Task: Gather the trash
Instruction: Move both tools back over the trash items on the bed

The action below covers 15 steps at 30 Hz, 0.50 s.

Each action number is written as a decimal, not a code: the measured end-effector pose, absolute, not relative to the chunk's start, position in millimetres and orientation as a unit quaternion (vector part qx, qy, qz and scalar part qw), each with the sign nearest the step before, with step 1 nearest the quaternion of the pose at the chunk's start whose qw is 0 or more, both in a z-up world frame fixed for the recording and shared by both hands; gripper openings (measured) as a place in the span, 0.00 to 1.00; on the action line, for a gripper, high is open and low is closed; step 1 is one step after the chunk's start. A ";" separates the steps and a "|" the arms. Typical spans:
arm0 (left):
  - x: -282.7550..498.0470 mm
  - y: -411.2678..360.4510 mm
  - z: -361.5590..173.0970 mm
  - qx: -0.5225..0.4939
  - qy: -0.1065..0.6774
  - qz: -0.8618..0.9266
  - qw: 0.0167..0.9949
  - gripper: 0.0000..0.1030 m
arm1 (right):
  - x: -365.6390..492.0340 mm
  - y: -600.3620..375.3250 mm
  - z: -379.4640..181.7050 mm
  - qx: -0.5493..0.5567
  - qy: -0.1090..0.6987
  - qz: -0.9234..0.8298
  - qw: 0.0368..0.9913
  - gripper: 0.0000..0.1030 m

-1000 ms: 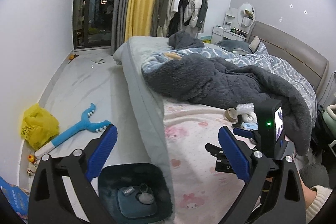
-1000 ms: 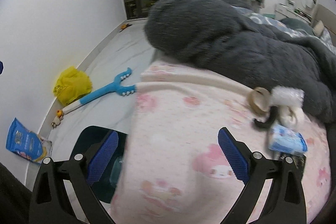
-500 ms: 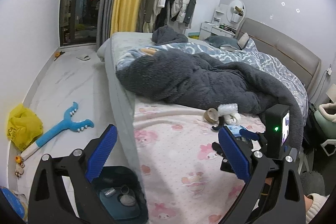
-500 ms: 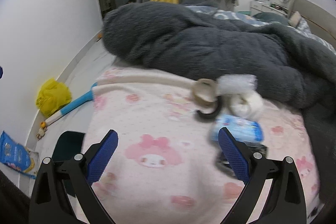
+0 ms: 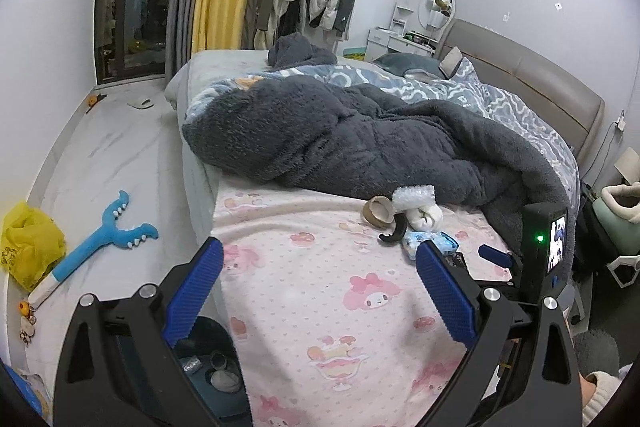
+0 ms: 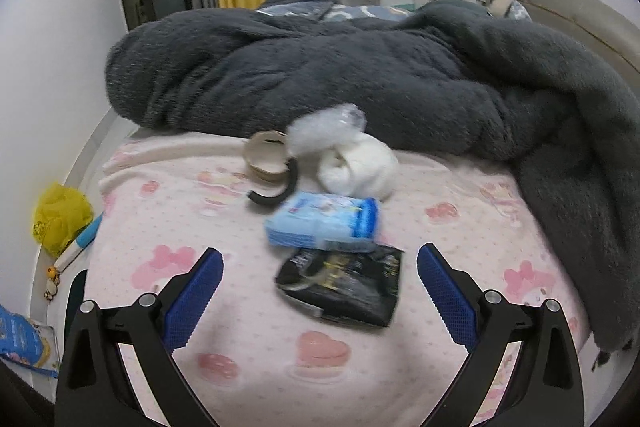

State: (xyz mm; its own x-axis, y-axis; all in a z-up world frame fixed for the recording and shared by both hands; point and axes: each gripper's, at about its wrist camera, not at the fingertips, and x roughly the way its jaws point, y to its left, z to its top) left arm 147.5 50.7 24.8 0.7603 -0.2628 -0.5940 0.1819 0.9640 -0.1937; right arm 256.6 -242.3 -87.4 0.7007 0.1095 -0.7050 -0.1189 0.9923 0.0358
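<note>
Your right gripper (image 6: pixel 318 291) hovers with fingers wide, framing the black wrapper (image 6: pixel 344 283) at 12 o'clock on the bed (image 6: pixel 248 359). The left gripper (image 5: pixel 318 293), also wide and empty, waits above the bin (image 5: pixel 218 375).

Bare pink sheet (image 6: pixel 248 339) before black wrapper (image 6: pixel 344 283), grey blanket (image 6: pixel 360 75) walling behind

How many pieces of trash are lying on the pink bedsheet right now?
6, clustered together: cardboard tape ring, black curved piece, bubble wrap, white wad, blue packet, black wrapper nearest the right gripper. The grey blanket may hide more.
</note>
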 end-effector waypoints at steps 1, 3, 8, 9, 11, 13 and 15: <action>148.8 48.3 23.9 -0.061 0.326 -0.119 0.936 0.95 | 257.9 -244.9 -88.8 -0.004 0.384 0.058 0.922 0.96; 152.9 41.4 21.4 -0.057 0.328 -0.121 0.935 0.95 | 259.9 -251.0 -93.2 0.000 0.389 0.053 0.920 0.96; 158.7 26.1 17.1 -0.057 0.330 -0.126 0.934 0.95 | 264.5 -256.2 -108.6 0.012 0.404 0.057 0.913 0.96; 159.8 24.2 16.2 -0.058 0.332 -0.128 0.933 0.95 | 265.8 -255.3 -111.7 0.013 0.408 0.060 0.911 0.96; 162.0 19.1 13.7 -0.058 0.335 -0.129 0.932 0.95 | 267.1 -253.6 -117.0 0.009 0.412 0.061 0.909 0.96; 163.9 14.6 11.5 -0.057 0.338 -0.130 0.930 0.95 | 269.0 -252.1 -121.1 0.006 0.414 0.066 0.908 0.96; 166.5 9.3 8.7 -0.055 0.342 -0.131 0.929 0.95 | 271.5 -249.6 -126.0 -0.002 0.417 0.071 0.906 0.96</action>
